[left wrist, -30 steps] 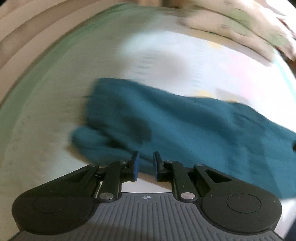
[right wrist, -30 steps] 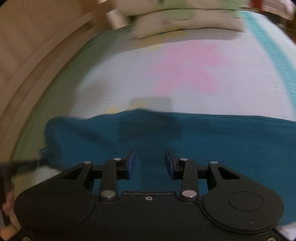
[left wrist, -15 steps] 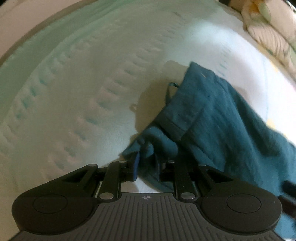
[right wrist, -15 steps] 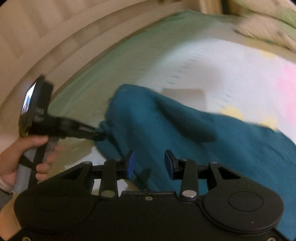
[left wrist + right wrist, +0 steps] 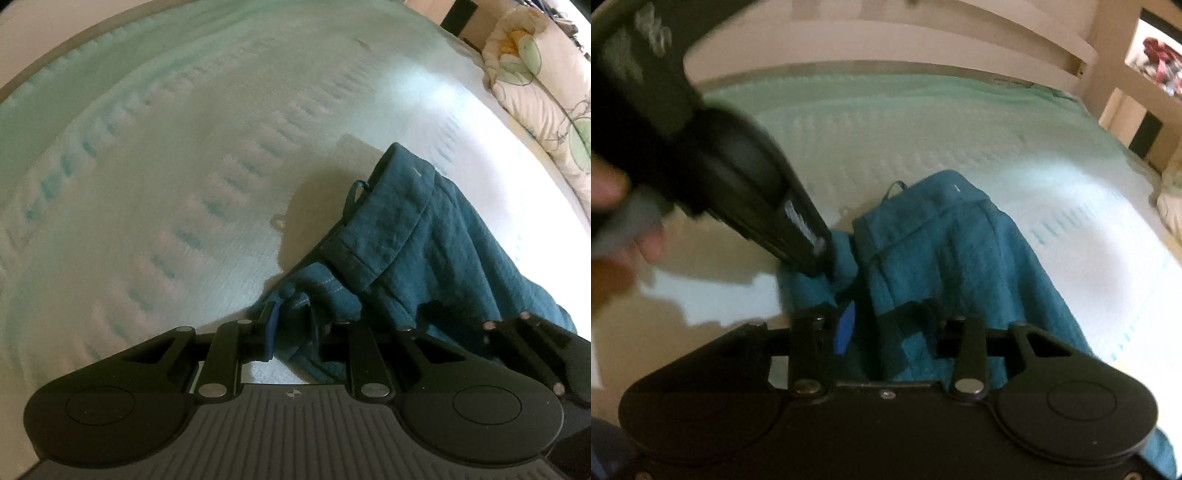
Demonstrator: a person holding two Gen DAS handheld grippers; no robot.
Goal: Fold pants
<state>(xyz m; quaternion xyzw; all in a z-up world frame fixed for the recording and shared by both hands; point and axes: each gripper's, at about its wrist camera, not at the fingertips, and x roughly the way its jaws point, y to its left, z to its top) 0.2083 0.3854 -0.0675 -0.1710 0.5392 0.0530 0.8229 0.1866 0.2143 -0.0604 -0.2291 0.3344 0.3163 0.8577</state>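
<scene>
Teal pants lie on the bed, waistband end with a belt loop lifted and bunched toward me. My left gripper is shut on a fold of that waistband edge, cloth filling the narrow gap between its pads. In the right wrist view the pants run away to the right. My right gripper has its jaws closing on a thick fold of the cloth just beside the left one. The left gripper reaches in from the upper left, held by a hand.
A pale green and white quilted sheet covers the bed. A floral duvet is piled at the far right. A wooden bed frame runs along the far side.
Both grippers swung to the waistband end of the pants. The left one took hold of the edge first; the right one came in beside it and narrowed its jaws onto the cloth.
</scene>
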